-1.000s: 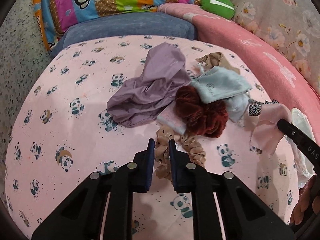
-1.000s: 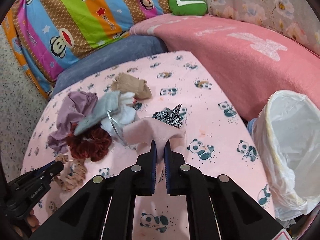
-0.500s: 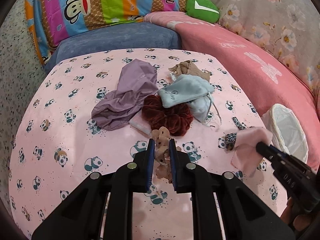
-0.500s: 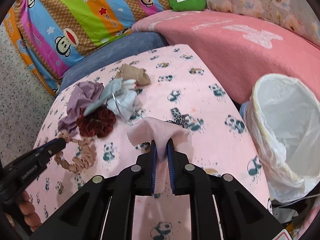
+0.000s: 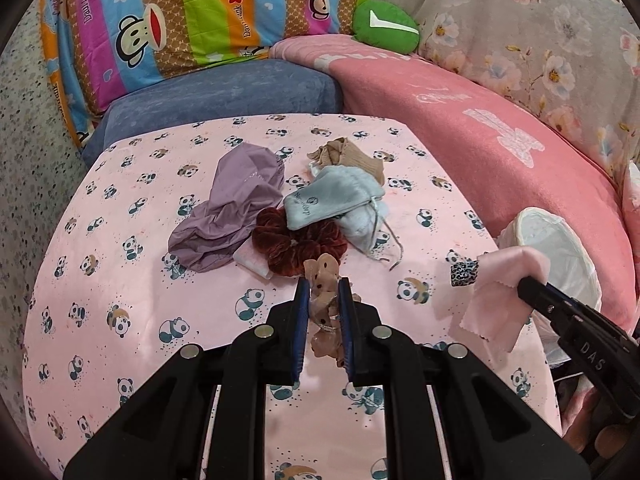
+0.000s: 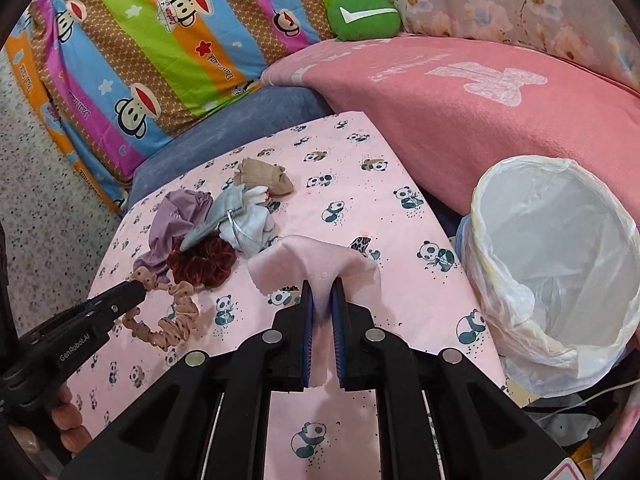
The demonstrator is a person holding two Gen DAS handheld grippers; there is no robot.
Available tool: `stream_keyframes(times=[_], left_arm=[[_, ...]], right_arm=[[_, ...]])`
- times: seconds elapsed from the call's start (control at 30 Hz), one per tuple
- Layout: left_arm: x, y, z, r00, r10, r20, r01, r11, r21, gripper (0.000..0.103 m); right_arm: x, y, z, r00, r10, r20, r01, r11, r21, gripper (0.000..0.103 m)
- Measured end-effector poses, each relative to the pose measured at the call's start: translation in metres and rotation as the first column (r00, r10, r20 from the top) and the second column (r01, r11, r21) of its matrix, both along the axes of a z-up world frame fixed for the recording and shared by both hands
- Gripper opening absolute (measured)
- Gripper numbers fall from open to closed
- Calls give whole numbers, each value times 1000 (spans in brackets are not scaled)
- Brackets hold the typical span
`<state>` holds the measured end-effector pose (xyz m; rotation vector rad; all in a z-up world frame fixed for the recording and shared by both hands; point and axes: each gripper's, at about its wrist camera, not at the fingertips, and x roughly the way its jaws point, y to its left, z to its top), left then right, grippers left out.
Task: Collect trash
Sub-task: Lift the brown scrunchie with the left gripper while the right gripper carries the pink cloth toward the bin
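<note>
Table (image 5: 120, 280): we work over a pink panda-print cloth; the trash sits heaped toward the far edge, and the near half is bare, which leaves us room to lift pieces out.
Bin (image 6: 560, 280): white-lined, open-mouthed, standing just off the table's right edge, so that trash can be carried sideways and dropped in; it looks empty, so we judge the collecting to be at its start.
Heap (image 5: 280, 216): a purple cloth, a grey pouch, a tan sock and a dark red scrunchie lie touching one another; these are left to fetch.
Pink cloth (image 6: 316, 260): it hangs folded over the right gripper (image 6: 319, 292), clear of the table near the right edge. The jaws are closing, with the cloth between them and the pads on it. It is held by the middle so that both ends droop and nothing drags.
Tan scrunchie (image 5: 322, 284): clamped in the left gripper (image 5: 323, 292), the jaws nearly together on the band, its loop dangling over the table's middle.
Next: we think both pieces go to the bin, the pink cloth first, being nearer.
</note>
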<state>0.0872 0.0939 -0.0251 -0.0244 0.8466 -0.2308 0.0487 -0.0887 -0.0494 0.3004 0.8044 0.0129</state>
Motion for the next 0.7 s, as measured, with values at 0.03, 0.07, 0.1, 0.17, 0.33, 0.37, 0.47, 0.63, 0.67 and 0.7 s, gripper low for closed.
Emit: stream_keyframes(times=[0.03, 0.07, 0.1, 0.17, 0.33, 0.37, 0.47, 0.63, 0.67, 0.7], left_arm=[[0, -1, 1, 1000, -2, 3, 2, 1000, -1, 15], [-1, -3, 3, 1000, -6, 6, 6, 1000, -2, 15], [-2, -5, 5, 1000, -9, 9, 9, 1000, -4, 15], [-4, -9, 8, 1000, -17, 13, 17, 1000, -7, 15], [-8, -18, 11, 999, -31, 22, 31, 999, 4, 15], [-9, -20, 11, 999, -34, 24, 34, 999, 7, 15], [-9, -22, 11, 999, -37, 23, 36, 999, 11, 15], [-11, -26, 11, 999, -40, 20, 40, 999, 14, 15], [-11, -27, 10, 999, -41, 19, 41, 999, 15, 15], [-11, -28, 10, 999, -43, 18, 42, 999, 16, 15]], right_arm=[[-2, -1, 5, 1000, -1, 13, 1, 1000, -2, 11], [-2, -3, 9, 1000, 0, 20, 0, 1000, -2, 11], [-4, -5, 13, 1000, 2, 28, -2, 1000, -2, 11], [-5, -7, 18, 999, 0, 32, 0, 1000, -5, 16], [-9, -10, 14, 1000, 14, 13, -14, 1000, 11, 11], [-11, -12, 12, 1000, 16, 12, -17, 1000, 16, 9], [-14, -15, 11, 1000, 10, 15, -10, 1000, 17, 5], [-20, -19, 4, 1000, 1, -5, -1, 1000, 24, 21], [-21, -19, 2, 1000, 4, -8, -4, 1000, 24, 23], [-23, -17, -1, 1000, 12, -18, -12, 1000, 23, 26]])
